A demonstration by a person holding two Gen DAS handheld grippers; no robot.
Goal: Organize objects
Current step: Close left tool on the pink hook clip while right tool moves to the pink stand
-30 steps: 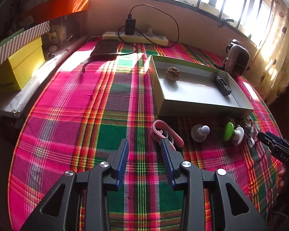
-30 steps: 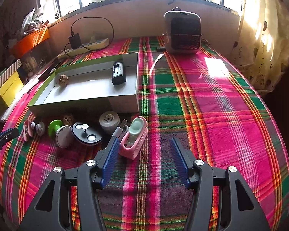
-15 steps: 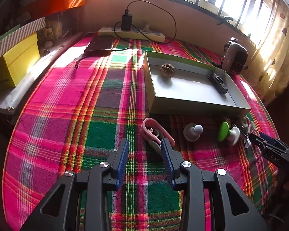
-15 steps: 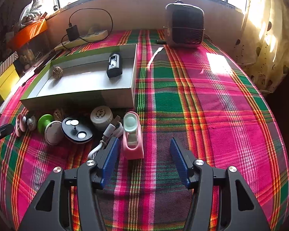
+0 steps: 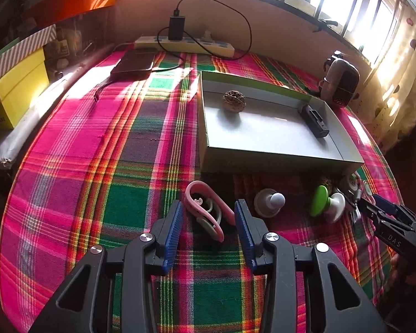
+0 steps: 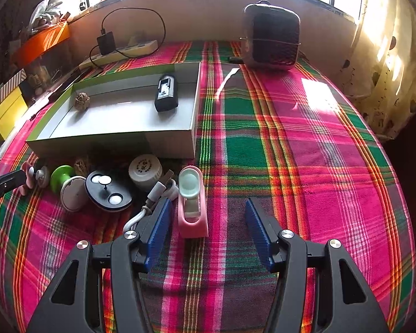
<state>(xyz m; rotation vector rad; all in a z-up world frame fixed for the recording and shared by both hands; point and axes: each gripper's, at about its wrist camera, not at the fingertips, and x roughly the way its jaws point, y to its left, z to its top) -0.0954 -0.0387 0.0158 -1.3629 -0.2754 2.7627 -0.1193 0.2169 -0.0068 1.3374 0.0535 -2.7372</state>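
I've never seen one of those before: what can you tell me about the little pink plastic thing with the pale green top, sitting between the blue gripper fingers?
The small pink plastic holder has a boxy pink base and a rounded, pale mint-green cup-like insert at its far end. It lies on the pink-and-green plaid tablecloth, lengthwise toward the grey cardboard box. It sits between the open jaws of the right gripper, nearer the left finger; neither finger visibly touches it. A white cable plug lies just beside it.

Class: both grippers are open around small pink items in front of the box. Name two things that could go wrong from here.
1. The left gripper straddles the curved pink ear hook; closing may squeeze it out sideways.
2. The right gripper sits beside the white cable, which may snag as it closes on the pink holder.
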